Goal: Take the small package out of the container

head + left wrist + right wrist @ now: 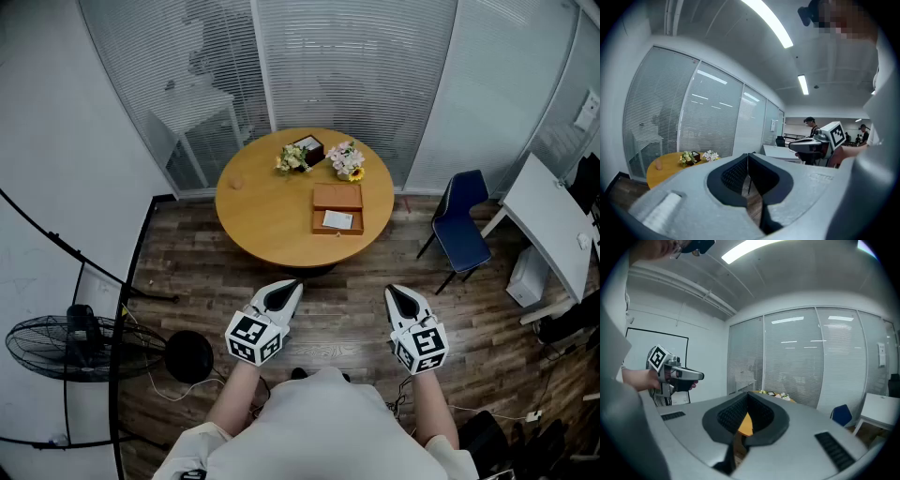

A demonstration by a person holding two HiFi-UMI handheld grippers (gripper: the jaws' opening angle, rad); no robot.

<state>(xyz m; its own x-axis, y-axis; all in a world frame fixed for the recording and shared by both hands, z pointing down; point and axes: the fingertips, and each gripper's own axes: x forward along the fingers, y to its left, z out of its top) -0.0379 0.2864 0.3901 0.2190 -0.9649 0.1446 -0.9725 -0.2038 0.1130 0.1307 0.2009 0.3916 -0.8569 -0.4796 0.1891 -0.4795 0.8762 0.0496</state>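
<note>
A brown container (337,208) lies open on the round wooden table (272,220), with a small white package (337,220) in its lower half. My left gripper (293,284) and right gripper (392,291) hover side by side over the floor, short of the table's near edge. Both point toward the table. The left gripper (748,154) has its jaws pressed together with nothing between them. The right gripper (749,393) is likewise shut and empty. Neither gripper view shows the container.
Two flower bunches (293,157) (347,161) and a dark box (309,147) sit at the table's far side. A blue chair (466,230) and a white desk (553,234) stand at the right. A floor fan (75,342) and cables lie at the left.
</note>
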